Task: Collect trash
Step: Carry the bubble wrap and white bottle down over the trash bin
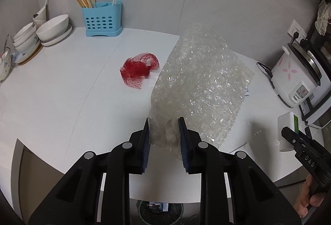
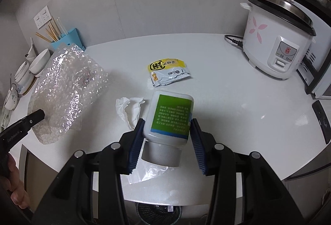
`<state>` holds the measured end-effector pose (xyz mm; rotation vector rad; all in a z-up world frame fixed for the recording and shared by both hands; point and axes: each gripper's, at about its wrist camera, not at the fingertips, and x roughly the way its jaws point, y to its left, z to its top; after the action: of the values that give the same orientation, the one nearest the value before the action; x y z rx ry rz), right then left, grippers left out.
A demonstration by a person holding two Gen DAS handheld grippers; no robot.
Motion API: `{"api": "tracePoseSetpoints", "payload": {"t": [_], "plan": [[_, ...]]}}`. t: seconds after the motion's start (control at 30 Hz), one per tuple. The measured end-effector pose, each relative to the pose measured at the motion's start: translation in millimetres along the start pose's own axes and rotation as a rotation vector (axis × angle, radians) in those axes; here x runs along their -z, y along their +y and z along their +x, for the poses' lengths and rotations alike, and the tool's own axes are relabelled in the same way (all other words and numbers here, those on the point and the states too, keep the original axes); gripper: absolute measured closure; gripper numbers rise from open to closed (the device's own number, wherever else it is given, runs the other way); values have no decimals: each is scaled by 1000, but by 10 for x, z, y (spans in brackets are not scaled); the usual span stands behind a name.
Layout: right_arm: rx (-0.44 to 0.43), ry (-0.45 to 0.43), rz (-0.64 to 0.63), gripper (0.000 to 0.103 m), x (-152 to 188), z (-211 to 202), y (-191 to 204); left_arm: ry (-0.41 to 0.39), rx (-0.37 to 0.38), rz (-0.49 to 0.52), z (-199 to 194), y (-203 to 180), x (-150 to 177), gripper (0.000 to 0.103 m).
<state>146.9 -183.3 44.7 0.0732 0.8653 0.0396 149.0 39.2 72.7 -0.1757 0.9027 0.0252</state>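
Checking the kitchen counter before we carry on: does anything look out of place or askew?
Yes. The white plastic bottle with a green label is held upside down, cap toward the camera, between the right hand-held gripper fingers. A crumpled white tissue, a yellow snack wrapper and a red mesh net litter the counter.

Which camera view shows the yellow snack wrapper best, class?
The right wrist view: the yellow snack wrapper lies in plain sight on the counter beyond the held bottle. The left wrist view shows nothing of it; bubble wrap fills that area.
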Motion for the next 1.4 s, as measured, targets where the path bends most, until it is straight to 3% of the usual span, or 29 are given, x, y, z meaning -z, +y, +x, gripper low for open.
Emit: {"api": "tracePoseSetpoints", "payload": {"t": [0.57,0.77,0.97,1.4], "plan": [[-41,-98,-60,60,505,-848,55,-51,54,31,-809,-76,554,79],[-77,-125,-79,60,889,-1081,63,-78,76,44,-1103,-89,1003,79],[-101,-151,-107,60,1340,-1247,132,-129,46,71,-1286,-80,1515,79],[-120,-211,-142,60,2375,-1330,251,-200,2,77,-1380,45,2483,79]]}}
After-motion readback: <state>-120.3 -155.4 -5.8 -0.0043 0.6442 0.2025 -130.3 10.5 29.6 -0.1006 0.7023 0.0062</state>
